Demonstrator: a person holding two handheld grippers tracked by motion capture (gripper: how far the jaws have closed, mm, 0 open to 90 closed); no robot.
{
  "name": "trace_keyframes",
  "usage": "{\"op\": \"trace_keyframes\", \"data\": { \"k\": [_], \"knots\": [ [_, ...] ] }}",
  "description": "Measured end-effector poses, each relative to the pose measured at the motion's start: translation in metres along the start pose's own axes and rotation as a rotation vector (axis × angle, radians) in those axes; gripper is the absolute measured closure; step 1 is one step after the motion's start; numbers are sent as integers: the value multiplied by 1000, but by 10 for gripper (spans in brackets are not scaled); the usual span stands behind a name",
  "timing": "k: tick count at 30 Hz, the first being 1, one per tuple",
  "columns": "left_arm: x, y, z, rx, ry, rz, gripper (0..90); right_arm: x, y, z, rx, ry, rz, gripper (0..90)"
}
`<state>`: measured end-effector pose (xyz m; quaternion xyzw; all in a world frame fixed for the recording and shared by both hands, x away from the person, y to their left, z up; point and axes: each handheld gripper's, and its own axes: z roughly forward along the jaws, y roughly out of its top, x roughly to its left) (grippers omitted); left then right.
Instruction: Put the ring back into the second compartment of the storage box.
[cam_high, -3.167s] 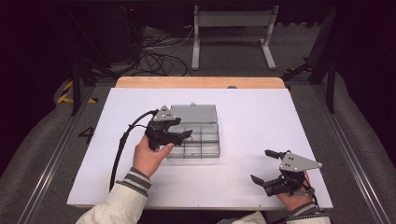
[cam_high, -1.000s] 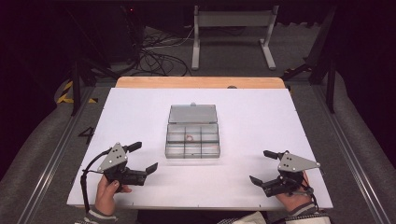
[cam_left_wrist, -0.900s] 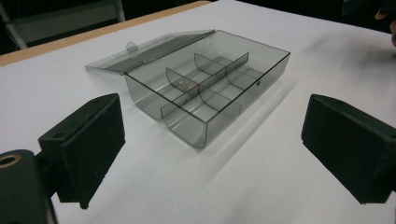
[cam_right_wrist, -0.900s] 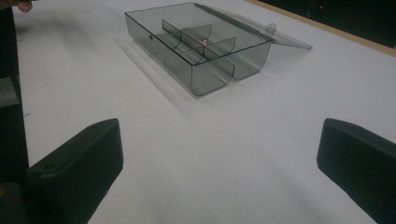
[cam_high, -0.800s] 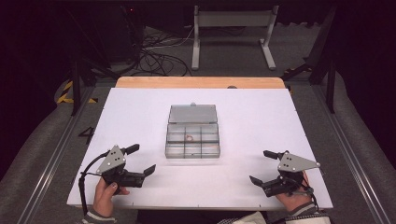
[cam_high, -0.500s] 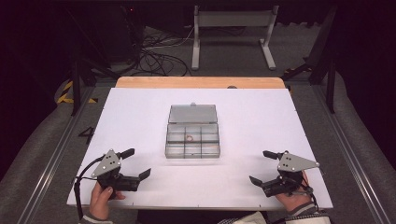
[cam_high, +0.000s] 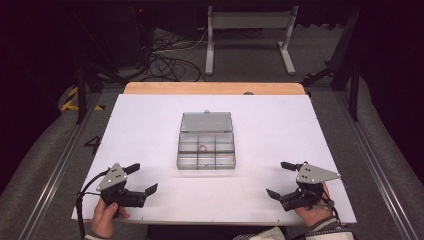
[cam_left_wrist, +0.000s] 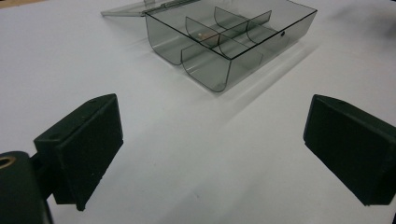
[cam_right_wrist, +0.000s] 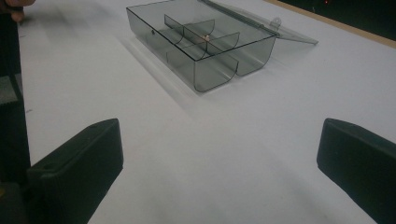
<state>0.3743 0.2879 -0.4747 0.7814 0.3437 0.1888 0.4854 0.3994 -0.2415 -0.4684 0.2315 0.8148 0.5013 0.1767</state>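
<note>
Both grippers, left (cam_high: 139, 179) & right (cam_high: 281, 179), fingers apart near front edge; approach smoky clear plastic compartment box (cam_high: 206, 148) w/ lid open, slow & square.

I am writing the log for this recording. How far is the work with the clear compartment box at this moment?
Done, it seems: the clear box lies with its lid open flat behind it, and one small item sits in a middle compartment. In hand: nothing. The left gripper and right gripper rest open near the table's front edge, apart from the box. Left, probably: closing the lid, unless more items follow.
</note>
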Motion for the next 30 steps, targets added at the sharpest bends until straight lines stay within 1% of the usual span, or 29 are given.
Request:
{"op": "trace_keyframes", "data": {
  "k": [1, 2, 3, 4, 5, 8, 10, 11, 13, 15, 17, 23, 28, 30],
  "knots": [
    [0, 0, 1, -3, -5, -2, 53, 0, 0, 0, 1, 2, 1, 10],
    [0, 1, 1, -2, -3, 8, 53, 0, 0, 0, 2, 3, 1, 11],
    [0, 1, 1, -3, -5, 10, 53, 0, 0, 1, 2, 3, 0, 11],
    [-1, 1, 2, -3, -6, 1, 53, 0, 0, 1, 2, 3, 1, 11],
    [0, 1, 2, -2, -4, 13, 53, 0, 0, 1, 3, 3, -1, 11],
    [-1, 2, 2, -9, -8, 23, 53, -1, 0, 1, 6, 2, -4, 11],
    [-2, 2, 2, -21, -12, 20, 53, 0, 0, 1, 5, 3, -4, 11],
    [-2, 3, 2, -22, -8, 30, 53, 0, 0, 1, 4, 3, -3, 10],
    [-2, 3, 1, -28, -10, 21, 53, 0, 0, 1, 2, 4, -1, 10],
    [-2, 3, 0, -35, -5, 23, 53, 0, 0, 1, 3, 3, -2, 11],
    [-1, 2, -1, -38, -7, 14, 53, 0, 0, 1, 3, 4, -4, 11],
    [0, 3, -2, -48, -4, 6, 53, 0, 0, 1, 4, 4, -3, 11],
    [0, 3, -2, -31, -10, -21, 49, 0, 0, 1, 5, 4, -4, 11],
    [1, 4, -2, -31, -6, -16, 47, 0, 0, 1, 5, 4, -4, 11]
  ]
}}
